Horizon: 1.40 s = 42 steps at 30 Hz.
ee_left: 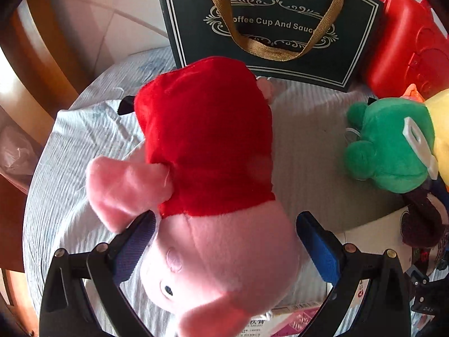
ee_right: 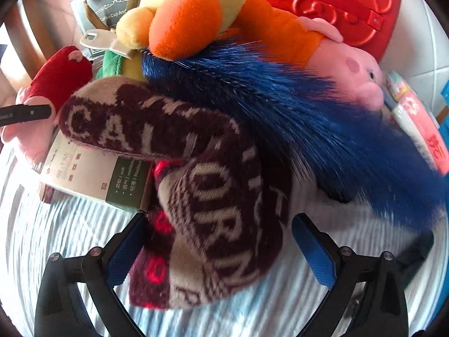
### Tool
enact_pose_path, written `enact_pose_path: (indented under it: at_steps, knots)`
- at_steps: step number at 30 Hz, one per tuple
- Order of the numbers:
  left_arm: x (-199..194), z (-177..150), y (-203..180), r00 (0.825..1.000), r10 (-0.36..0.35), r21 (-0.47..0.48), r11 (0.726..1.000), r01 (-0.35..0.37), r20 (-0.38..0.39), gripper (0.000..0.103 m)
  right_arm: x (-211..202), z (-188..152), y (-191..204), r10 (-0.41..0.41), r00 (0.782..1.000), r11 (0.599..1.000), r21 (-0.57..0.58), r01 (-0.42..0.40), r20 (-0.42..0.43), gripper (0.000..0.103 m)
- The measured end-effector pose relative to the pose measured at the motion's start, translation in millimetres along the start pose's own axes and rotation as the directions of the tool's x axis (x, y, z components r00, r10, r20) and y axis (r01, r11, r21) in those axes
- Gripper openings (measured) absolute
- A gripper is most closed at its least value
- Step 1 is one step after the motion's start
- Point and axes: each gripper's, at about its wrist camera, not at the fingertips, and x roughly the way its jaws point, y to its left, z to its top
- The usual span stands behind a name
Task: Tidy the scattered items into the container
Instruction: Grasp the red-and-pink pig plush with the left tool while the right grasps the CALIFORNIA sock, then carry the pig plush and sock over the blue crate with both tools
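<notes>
The left hand-held gripper [ee_left: 226, 241] sat low in its frame with the pink pig plush in a red dress [ee_left: 207, 174] filling the middle, head down between the blue pads [ee_left: 318, 248]. The right pad stood clear of the head and the left pad lay at the neck, so whether the jaws were truly pressing the toy could not be told; they looked wide. The plush seemed light and squashy, and I judged the neck or the stuffed body a better hold than a floppy arm, which would let it swing. At the top of that frame stood the dark green gift bag [ee_left: 269, 28], the likely container, with a red plastic case [ee_left: 404, 45] to its right and a green plush [ee_left: 390, 143] at the right edge.

In the right wrist view, the right hand-held gripper [ee_right: 219, 248] was spread open around a maroon knitted hat with white lettering [ee_right: 196, 185], lying on the pale striped cloth [ee_right: 70, 238]; nothing was clamped. The knit looked soft, limp and light, with a blue fur pompom [ee_right: 308, 118] running toward the right edge. I would have pinched the thick folded knit, not the slippery fur. A yellow and orange plush [ee_right: 179, 14] sat at the top, a second pink pig plush [ee_right: 353, 75] at upper right, a small carton [ee_right: 92, 174] at left.
</notes>
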Motion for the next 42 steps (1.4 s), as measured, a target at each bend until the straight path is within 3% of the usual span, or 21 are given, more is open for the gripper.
enact_pose_path:
  at_steps: [3, 4, 6, 9, 24, 42]
  knots:
    - [9.6, 1.5, -4.2, 1.0, 0.024, 0.016, 1.0, -0.023, -0.018, 0.098, 2.1, 1.8, 0.4, -0.005, 1.0, 1.0, -0.019, 0.005, 0.001, 0.082]
    - [9.3, 0.7, -3.7, 0.999, 0.038, 0.018, 0.999, -0.038, -0.008, 0.089, 0.2, 1.3, 0.7, 0.0, 1.0, 1.0, -0.024, 0.0, 0.005, 0.078]
    - [6.5, -2.2, 0.9, 0.999, 0.036, 0.0, 0.999, -0.036, 0.009, 0.082, -5.4, -1.1, -0.5, 0.011, 1.0, 1.0, -0.026, -0.011, 0.014, 0.054]
    - [-1.7, -9.1, 6.0, 0.999, 0.018, -0.025, 1.0, -0.017, 0.032, 0.075, -12.8, -6.1, -5.1, 0.022, 1.0, 1.0, -0.016, -0.022, 0.019, 0.036]
    - [-78.1, -42.0, 12.5, 0.991, 0.031, -0.083, 0.996, -0.021, 0.128, 0.074, -87.8, -46.9, -4.0, 0.122, 0.992, 0.993, 0.0, -0.122, 0.027, 0.031]
    - [-216.5, -86.3, -28.7, 0.97, 0.055, -0.049, 0.998, -0.044, 0.236, 0.074, -225.1, -64.8, -7.8, 0.173, 0.971, 0.985, -0.019, -0.172, 0.166, 0.031]
